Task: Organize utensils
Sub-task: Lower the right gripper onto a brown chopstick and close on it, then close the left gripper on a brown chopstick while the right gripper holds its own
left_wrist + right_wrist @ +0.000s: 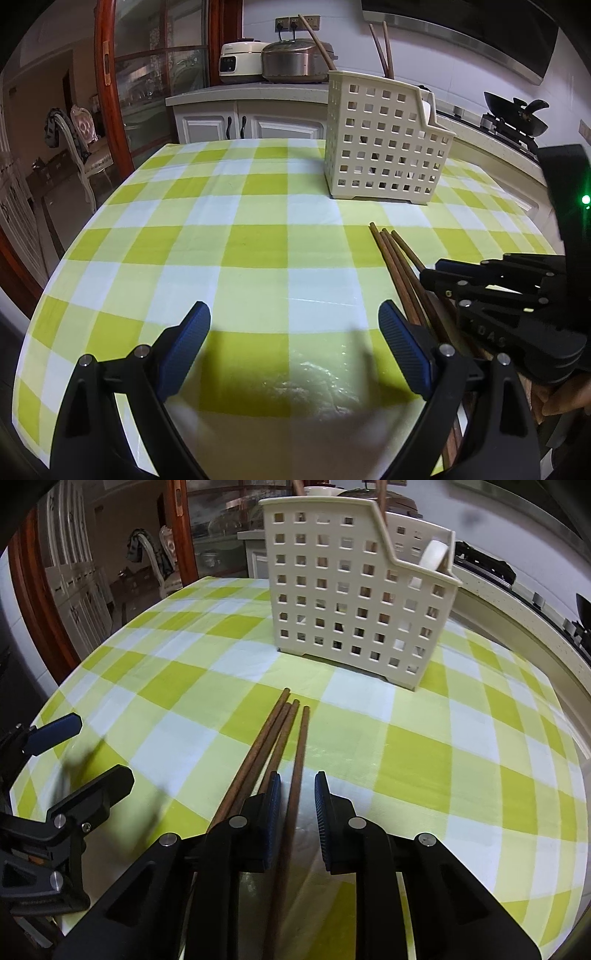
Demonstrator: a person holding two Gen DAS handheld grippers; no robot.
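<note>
Several brown wooden chopsticks [275, 738] lie side by side on the green-and-white checked tablecloth [424, 760], tips pointing at a cream perforated utensil basket [351, 590]. My right gripper [297, 812] is partly open, its jaws straddling the rightmost chopstick [297, 775] without pressing it; the others lie left of its left finger. My left gripper [293, 332] is wide open and empty over the cloth, left of the chopsticks [395, 266]. The basket [384, 144] stands beyond, with chopsticks upright inside it. The right gripper [491, 291] shows at the left view's right edge.
A kitchen counter [258, 94] with a rice cooker and a steel pot runs behind the table. A stove with a black wok [517, 114] is at the right. A chair [77, 140] and glass door stand to the left. The table's near edge is just below the grippers.
</note>
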